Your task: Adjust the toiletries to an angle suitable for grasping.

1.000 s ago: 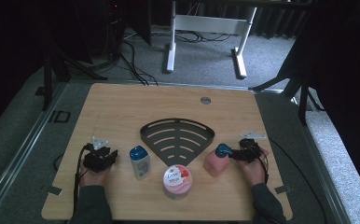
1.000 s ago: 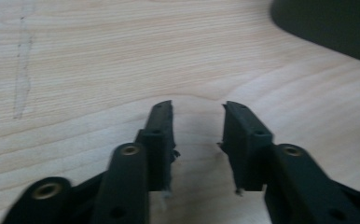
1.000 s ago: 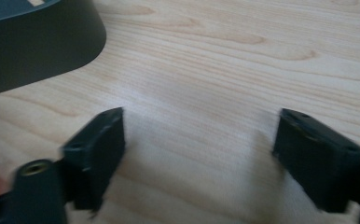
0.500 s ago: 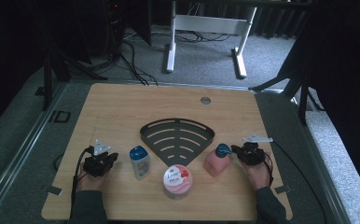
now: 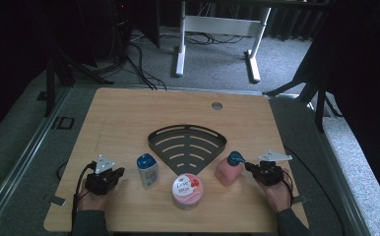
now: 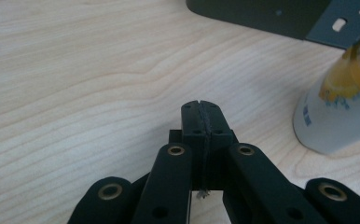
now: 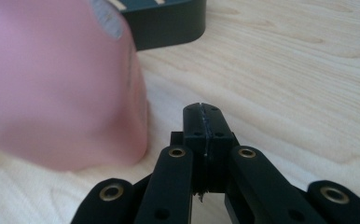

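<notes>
high view: we see the wooden table [image 5: 129,118] with a dark fan-shaped slotted tray [image 5: 187,143] at its middle. near the front edge stand three items in a row: a white bottle with a blue cap [image 5: 147,170] on the left, a round pink-lidded jar [image 5: 187,190] in the middle, and a pink bottle with a blue cap [image 5: 229,168] on the right. the left gripper [image 5: 110,177] lies just left of the white bottle and apart from it. the right gripper [image 5: 249,167] sits just right of the pink bottle; at this size we cannot tell whether it touches. jaw detail is too small to read here, and both forearms are cut off by the bottom edge.

left gripper view: we see the left gripper [image 6: 200,106] clenched, jaws pressed together with nothing between them, above bare wood. the white bottle [image 6: 336,121] stands to the right, cut off by the frame edge. its yellow label print is blurred. a corner of the tray [image 6: 262,16] shows at the top.

right gripper view: we see the right gripper [image 7: 201,109] clenched on nothing. the pink bottle [image 7: 61,88] looms at the left, blurred and cropped, just beside the jaws. part of the tray wall [image 7: 169,23] shows behind it.
</notes>
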